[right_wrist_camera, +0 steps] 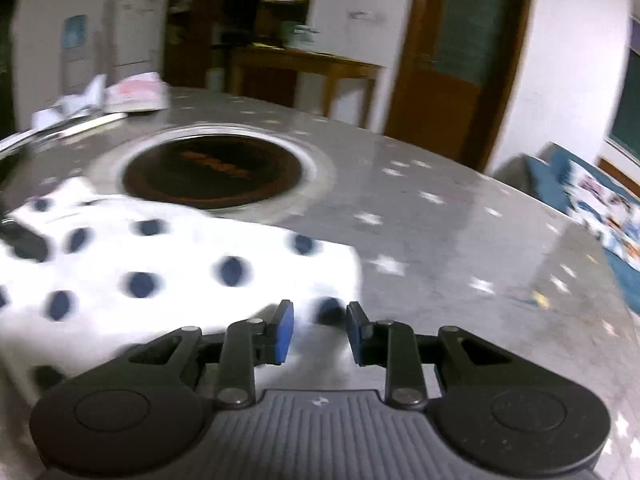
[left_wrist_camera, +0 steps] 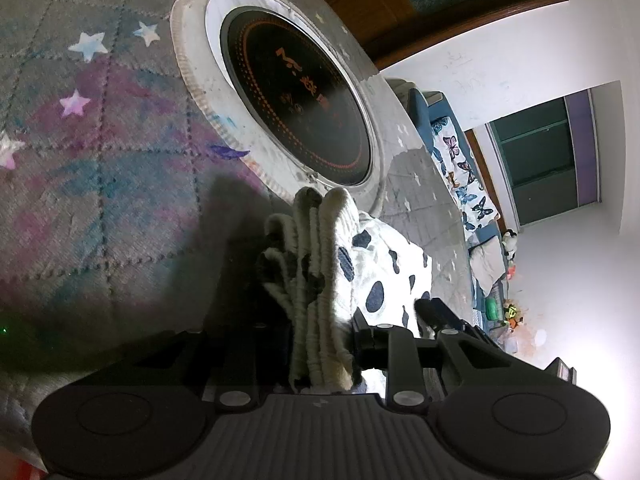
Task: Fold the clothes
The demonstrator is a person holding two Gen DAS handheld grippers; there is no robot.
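Several layers of the spotted garment were pinched in the left gripper; the right gripper hung spread over it beside the surface's round burner, folding seemingly unfinished.

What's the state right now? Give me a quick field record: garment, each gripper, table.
garment: white spotted garment, lying on the table, one bunched ribbed edge lifted
left gripper: jaws shut on the garment's bunched edge
right gripper: jaws open, empty, at the garment's near corner
table: grey star-print cover, round black cooktop inset beyond the garment
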